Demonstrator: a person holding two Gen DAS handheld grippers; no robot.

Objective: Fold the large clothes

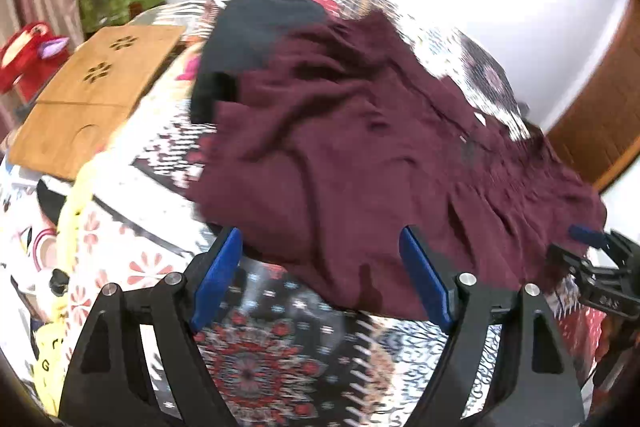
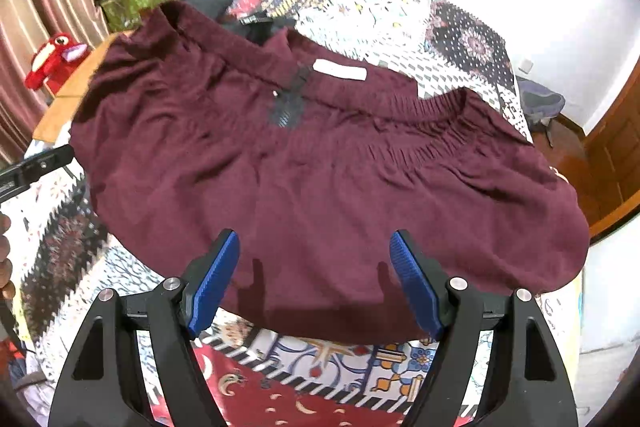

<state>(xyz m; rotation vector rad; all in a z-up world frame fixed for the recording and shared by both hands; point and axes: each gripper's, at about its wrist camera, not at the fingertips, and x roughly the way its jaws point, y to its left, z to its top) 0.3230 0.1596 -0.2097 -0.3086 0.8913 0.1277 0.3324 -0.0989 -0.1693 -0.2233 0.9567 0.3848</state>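
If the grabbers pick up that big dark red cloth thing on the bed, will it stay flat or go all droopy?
Probably droopy: the maroon garment lies in soft wrinkles on the patchwork quilt, so it should sag between grips. Its gathered elastic waistband may bunch up. It looks thin, so likely light, and it would slide and crumple if pushed.

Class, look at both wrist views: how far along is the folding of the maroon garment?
Done: the maroon garment lies spread on the patterned bedspread, elastic waistband at the far side. In hand: nothing yet; the left gripper and right gripper hover open above its near edge. Left: gripping that edge and making every fold; no crisp fold shows.
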